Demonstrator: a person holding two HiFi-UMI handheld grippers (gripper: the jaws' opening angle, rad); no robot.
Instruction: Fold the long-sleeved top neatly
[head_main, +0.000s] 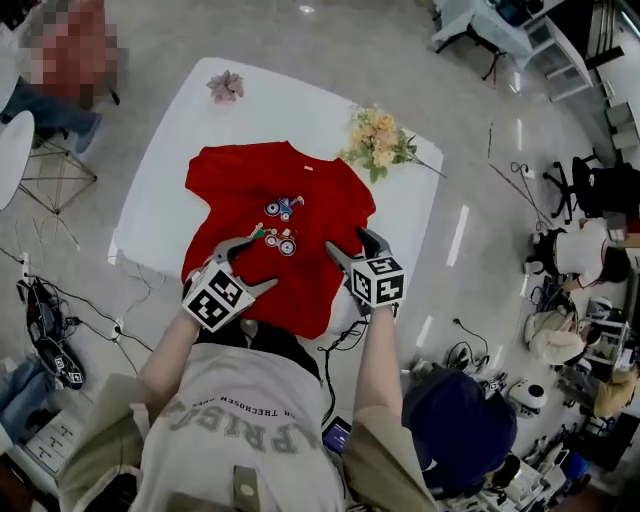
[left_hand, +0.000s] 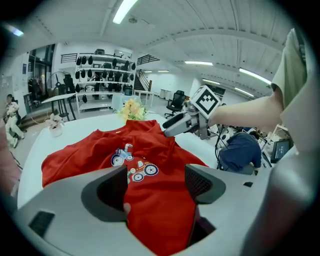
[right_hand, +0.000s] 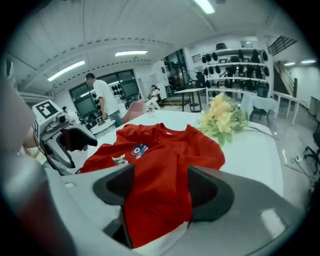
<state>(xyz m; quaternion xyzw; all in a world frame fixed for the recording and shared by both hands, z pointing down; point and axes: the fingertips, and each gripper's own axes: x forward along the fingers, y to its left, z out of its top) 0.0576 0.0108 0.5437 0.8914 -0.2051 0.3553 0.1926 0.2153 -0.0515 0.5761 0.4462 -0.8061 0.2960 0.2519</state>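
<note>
A red long-sleeved top (head_main: 262, 180) with small vehicle prints lies front up on the white table (head_main: 160, 200), collar at the far side. Its hem hangs a little over the near edge. The side parts look folded in over the body. My left gripper (head_main: 262, 263) hovers open above the lower left of the top, nothing between its pads. My right gripper (head_main: 347, 241) hovers open above the lower right, also empty. The left gripper view shows red cloth (left_hand: 155, 205) below the left gripper (left_hand: 156, 187) and the right gripper (left_hand: 172, 125) beyond. The right gripper view shows the right gripper (right_hand: 157, 192) over the top (right_hand: 160, 160).
A bunch of yellow flowers (head_main: 378, 142) lies at the table's far right, next to the top's shoulder. A pink flower (head_main: 225, 86) stands at the far edge. A person (head_main: 70, 60) is beyond the table's far left corner. Cables (head_main: 60, 330) lie on the floor.
</note>
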